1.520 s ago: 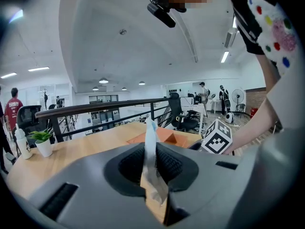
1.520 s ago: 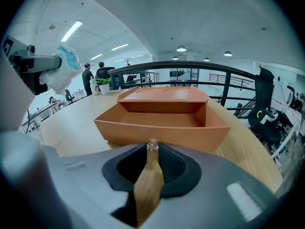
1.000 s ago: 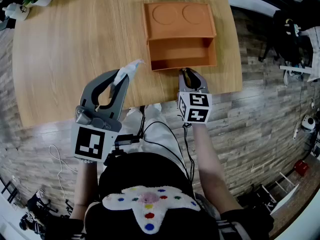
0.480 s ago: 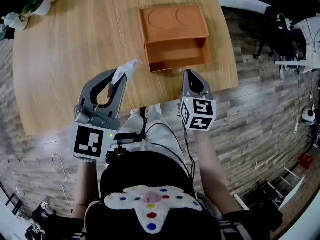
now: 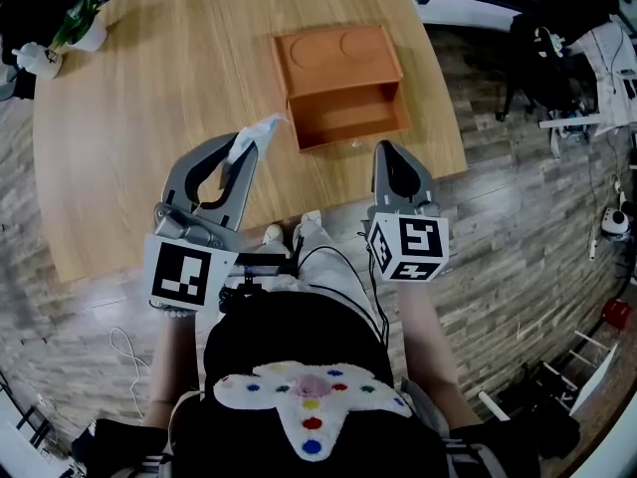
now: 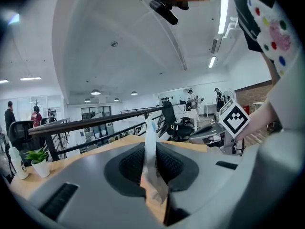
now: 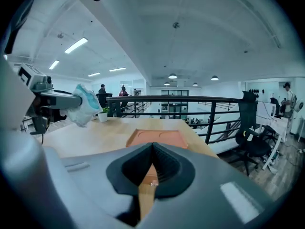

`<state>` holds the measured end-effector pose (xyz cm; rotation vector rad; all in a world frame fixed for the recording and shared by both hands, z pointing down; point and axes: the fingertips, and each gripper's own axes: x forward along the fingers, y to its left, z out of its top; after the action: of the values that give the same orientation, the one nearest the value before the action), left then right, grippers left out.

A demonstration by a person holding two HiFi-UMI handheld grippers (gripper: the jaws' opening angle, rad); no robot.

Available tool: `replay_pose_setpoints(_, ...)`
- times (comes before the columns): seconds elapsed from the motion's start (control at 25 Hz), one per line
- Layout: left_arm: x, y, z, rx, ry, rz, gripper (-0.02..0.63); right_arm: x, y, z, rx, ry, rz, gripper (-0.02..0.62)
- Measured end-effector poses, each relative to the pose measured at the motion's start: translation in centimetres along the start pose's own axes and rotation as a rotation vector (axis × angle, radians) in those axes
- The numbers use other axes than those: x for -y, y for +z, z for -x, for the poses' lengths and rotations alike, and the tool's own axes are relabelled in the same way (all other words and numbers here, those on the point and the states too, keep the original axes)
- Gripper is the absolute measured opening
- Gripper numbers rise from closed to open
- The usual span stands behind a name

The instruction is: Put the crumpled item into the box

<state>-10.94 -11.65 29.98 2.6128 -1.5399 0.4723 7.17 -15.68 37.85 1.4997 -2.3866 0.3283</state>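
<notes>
The crumpled item [image 5: 257, 130], white with a touch of blue, is pinched between the narrowly set jaws of the left gripper [image 5: 243, 147]. Its end sticks out past the tips, above the table [image 5: 129, 98] and just left of the box's near corner, not inside it. The orange box [image 5: 338, 83] lies on the table with its open compartment toward the person, and the right gripper [image 5: 389, 149] is held just short of it, jaws together on nothing.
</notes>
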Motion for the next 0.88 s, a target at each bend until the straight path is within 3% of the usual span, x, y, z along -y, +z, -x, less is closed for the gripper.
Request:
replay_pose_setpoints(0.4, 0.4, 2.7, 1.1, 0.039, -0.013, -0.036, 0.051, -1.1, 3.9, 3.4, 0.076, -0.004, 0.005, 0.009)
replay_pose_setpoints(0.88, 1.0, 4.0, 0.6, 0.058, -0.038, -0.065, 0.051, -0.5, 4.0, 4.5, 0.083, -0.006, -0.006, 0.008)
